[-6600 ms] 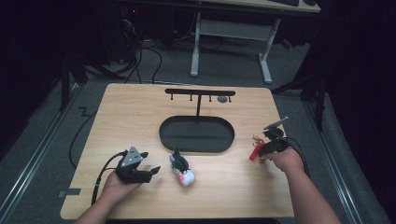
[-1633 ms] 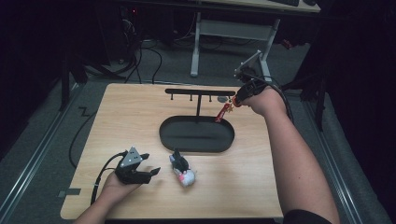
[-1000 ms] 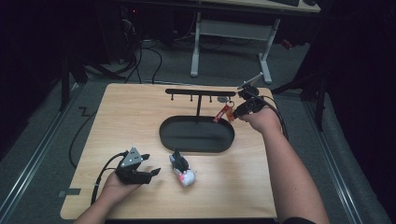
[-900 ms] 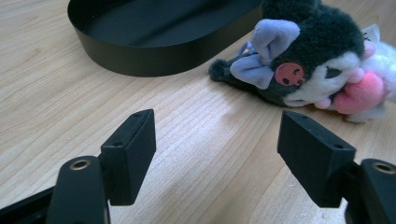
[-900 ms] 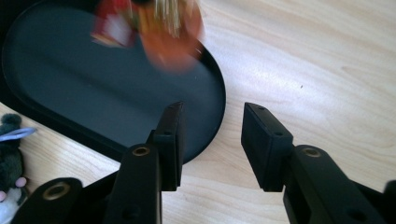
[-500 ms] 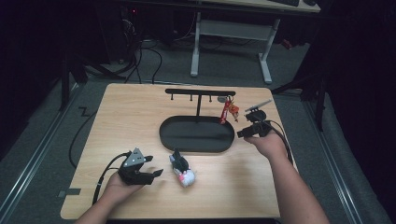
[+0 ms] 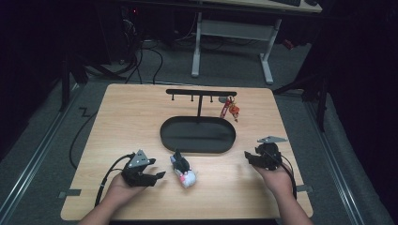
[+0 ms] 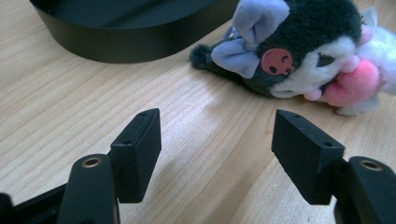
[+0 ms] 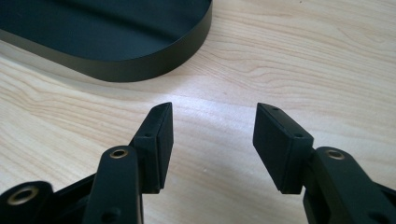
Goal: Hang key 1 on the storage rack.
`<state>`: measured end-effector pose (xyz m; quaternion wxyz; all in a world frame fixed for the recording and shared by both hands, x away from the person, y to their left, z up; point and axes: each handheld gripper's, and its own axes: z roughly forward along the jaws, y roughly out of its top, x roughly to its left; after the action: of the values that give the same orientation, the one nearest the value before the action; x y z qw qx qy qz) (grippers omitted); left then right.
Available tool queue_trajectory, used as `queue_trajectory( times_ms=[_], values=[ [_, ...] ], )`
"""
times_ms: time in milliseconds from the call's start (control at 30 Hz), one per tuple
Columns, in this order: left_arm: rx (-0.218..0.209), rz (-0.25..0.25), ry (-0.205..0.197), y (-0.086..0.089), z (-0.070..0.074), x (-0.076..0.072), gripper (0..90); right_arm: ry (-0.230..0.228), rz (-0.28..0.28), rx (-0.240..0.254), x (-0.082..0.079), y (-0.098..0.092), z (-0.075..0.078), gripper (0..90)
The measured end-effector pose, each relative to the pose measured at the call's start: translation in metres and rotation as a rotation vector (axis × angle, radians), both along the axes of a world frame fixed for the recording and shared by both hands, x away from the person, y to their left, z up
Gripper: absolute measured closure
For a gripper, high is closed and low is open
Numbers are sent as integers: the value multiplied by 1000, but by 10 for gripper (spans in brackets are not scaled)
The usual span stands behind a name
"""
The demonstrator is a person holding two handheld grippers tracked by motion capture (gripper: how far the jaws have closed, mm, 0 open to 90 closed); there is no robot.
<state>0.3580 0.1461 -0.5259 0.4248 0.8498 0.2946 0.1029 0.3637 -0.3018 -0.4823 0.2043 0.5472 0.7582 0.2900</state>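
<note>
here, dark-headed plush toy [image 8: 299,60] with lavender bow.

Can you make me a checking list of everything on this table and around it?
Surface: light wooden table, bare between things.
Job's things: red keychain charm hangs on the black hook rack above the black oval tray; black-and-white plush toy with pink heart lies near the tray.
Clutter: nothing seen.
Grippers: left gripper open, facing the plush; right gripper open and holding nothing.
Cables: black cable trails off the left edge.
Surroundings: dark floor, white desk legs.
</note>
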Motion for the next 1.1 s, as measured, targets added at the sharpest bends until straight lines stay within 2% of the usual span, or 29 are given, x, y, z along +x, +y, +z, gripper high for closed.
queue_trajectory(
  times_ms=[100,200,233,267,300,333,367,433,467,533,600,667,733,867,933,1100],
  values=[
    [14,7,3,-1,-2,-1,353,-86,4,29,-21,-1,-11,473],
    [37,5,3,-3,-3,-2,404,-146,3,72,-38,0,-19,460],
    [32,4,6,-4,-3,-3,426,-177,4,84,-46,0,-22,462],
    [32,4,6,-4,-3,-3,483,-177,4,84,-46,0,-22,462],
    [30,3,6,-5,-3,-4,483,-221,9,118,-60,-4,-26,496],
    [24,8,6,-6,-2,-4,510,-221,10,128,-62,-5,-24,482],
    [16,20,3,-7,0,-4,554,-234,7,158,-66,-7,-20,470],
    [-2,49,-1,-10,3,-3,666,-265,3,154,-70,-11,-16,476],
    [-3,60,-8,-12,5,-2,736,-264,-4,173,-71,-14,-17,480],
    [-5,87,-19,-18,7,0,809,-243,-7,220,-69,-17,-19,480],
    [10,104,-18,-26,6,3,850,-228,13,223,-66,-17,-22,480],
    [-1,118,14,-36,4,5,873,-211,31,237,-64,-15,-25,481],
    [-3,109,21,-45,3,2,885,-206,50,243,-64,-13,-26,481],
    [6,60,28,-67,6,-5,892,-208,81,241,-63,-8,-25,481],
    [-5,27,24,-79,9,-8,890,-211,89,237,-63,-7,-24,481],
    [-6,-92,14,-128,18,-16,878,-213,93,239,-63,-9,-23,481]
  ],
)
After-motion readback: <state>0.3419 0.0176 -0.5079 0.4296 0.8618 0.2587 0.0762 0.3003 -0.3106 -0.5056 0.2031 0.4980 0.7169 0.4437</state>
